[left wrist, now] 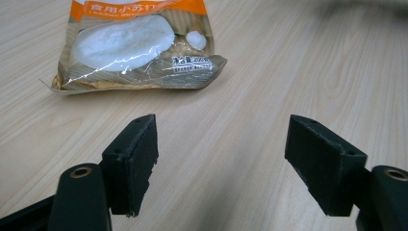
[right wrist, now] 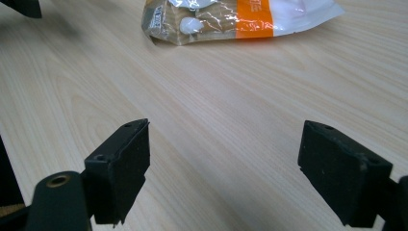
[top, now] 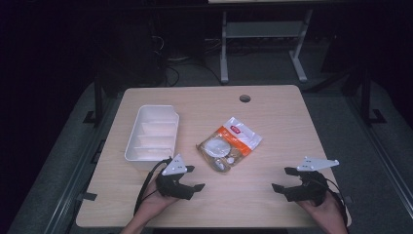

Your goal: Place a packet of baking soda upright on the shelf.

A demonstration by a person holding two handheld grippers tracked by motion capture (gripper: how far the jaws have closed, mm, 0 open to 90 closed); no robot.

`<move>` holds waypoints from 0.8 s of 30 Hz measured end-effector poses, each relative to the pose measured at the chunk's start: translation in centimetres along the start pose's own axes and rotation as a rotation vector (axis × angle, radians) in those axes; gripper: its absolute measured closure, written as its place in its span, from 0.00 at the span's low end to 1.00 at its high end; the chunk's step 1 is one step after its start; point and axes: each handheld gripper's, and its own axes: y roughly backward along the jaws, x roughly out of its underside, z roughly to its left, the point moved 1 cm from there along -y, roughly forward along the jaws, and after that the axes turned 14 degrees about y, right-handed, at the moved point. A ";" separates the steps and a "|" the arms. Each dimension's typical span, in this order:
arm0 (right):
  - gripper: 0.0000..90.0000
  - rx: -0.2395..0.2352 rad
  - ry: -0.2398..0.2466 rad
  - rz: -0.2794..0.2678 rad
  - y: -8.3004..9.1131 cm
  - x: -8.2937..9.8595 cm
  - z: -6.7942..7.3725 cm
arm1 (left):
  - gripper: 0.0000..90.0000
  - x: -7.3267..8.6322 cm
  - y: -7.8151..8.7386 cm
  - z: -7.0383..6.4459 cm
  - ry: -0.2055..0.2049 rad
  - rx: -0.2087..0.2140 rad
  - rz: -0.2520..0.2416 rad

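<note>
An orange-and-clear plastic snack packet [top: 229, 143], contents possibly biscuits, lay mid-counter [top: 272, 117] beside a white divided plastic tray [top: 152, 132]; left gripper [top: 191, 178] and right gripper [top: 282, 179] fingers gaped wide, empty.

Snack packet [left wrist: 139, 45]: orange band with white Chinese characters, cut off; small barcode label, print unreadable.

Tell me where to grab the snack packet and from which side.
Grip the snack packet by its flat sealed edge nearest the left gripper, probably coming in low from the person's side. The packet lies flat on the table, bulging in the middle over its contents, so the thin crimped end offers the easiest pinch. Both the left and right gripper are open and apart from it.
</note>
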 end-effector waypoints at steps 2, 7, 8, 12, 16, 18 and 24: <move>0.20 -0.001 0.000 -0.002 0.0 0.0 0.0 | 0.31 -0.2 -0.1 0.0 0.000 -0.002 -0.001; 0.20 -0.007 -0.014 -0.024 -0.1 -0.5 0.1 | 0.35 -1.1 -0.5 0.0 0.016 -0.007 0.001; 0.21 -0.006 -0.019 -0.028 -0.2 -0.7 0.0 | 0.37 -1.3 -0.6 0.0 0.020 -0.004 0.000; 0.21 0.000 -0.048 -0.035 -0.6 -1.5 -0.6 | 0.46 -2.6 -1.3 -0.1 0.035 -0.003 0.006; 0.22 0.021 -0.048 -0.019 -1.7 -3.3 -1.7 | 0.58 -4.1 -2.5 0.2 0.048 -0.005 0.014; 0.22 0.023 -0.049 -0.016 -1.9 -3.5 -1.9 | 0.61 -4.9 -3.3 0.3 0.049 -0.006 0.021; 0.23 0.024 -0.083 0.013 -3.7 -5.5 -3.5 | 0.83 -6.7 -5.3 1.0 0.056 -0.020 0.072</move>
